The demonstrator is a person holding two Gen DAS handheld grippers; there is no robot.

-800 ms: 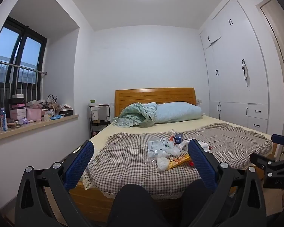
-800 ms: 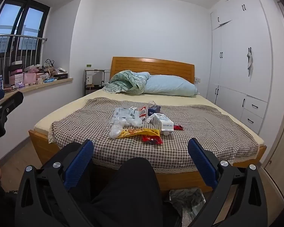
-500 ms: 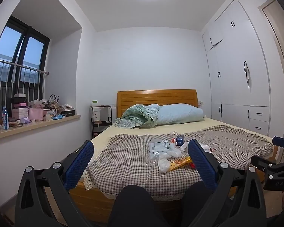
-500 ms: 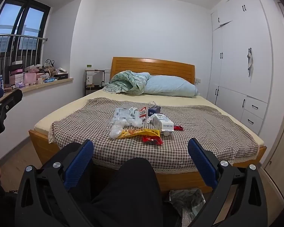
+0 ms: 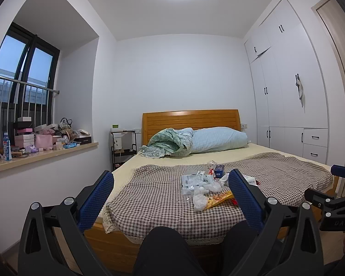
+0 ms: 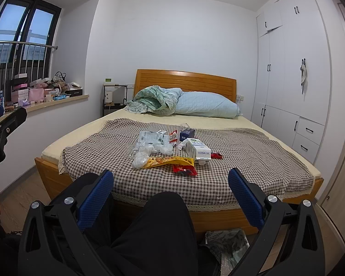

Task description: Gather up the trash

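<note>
Trash lies in a pile on the checked blanket [image 6: 253,156] of the bed: a white milk carton [image 6: 198,151], a yellow snack wrapper [image 6: 172,161], a red wrapper [image 6: 184,169], crumpled white tissues [image 6: 140,159], clear plastic packaging [image 6: 153,136] and a small blue box [image 6: 187,133]. The pile also shows in the left wrist view [image 5: 201,187]. My left gripper [image 5: 171,192] is open and empty, short of the bed. My right gripper [image 6: 171,193] is open and empty, over my knee in front of the bed. A patterned bag [image 6: 227,243] lies on the floor below the bed's foot.
A pillow [image 6: 207,107] and a bunched green quilt [image 6: 156,100] lie at the wooden headboard. A cluttered windowsill [image 5: 41,142] runs along the left wall. White wardrobes [image 6: 294,73] line the right wall. A black shelf [image 6: 113,100] stands beside the bed.
The left wrist view has tilted upward a little, showing more ceiling. The right gripper has hardly moved. Both stay open.
</note>
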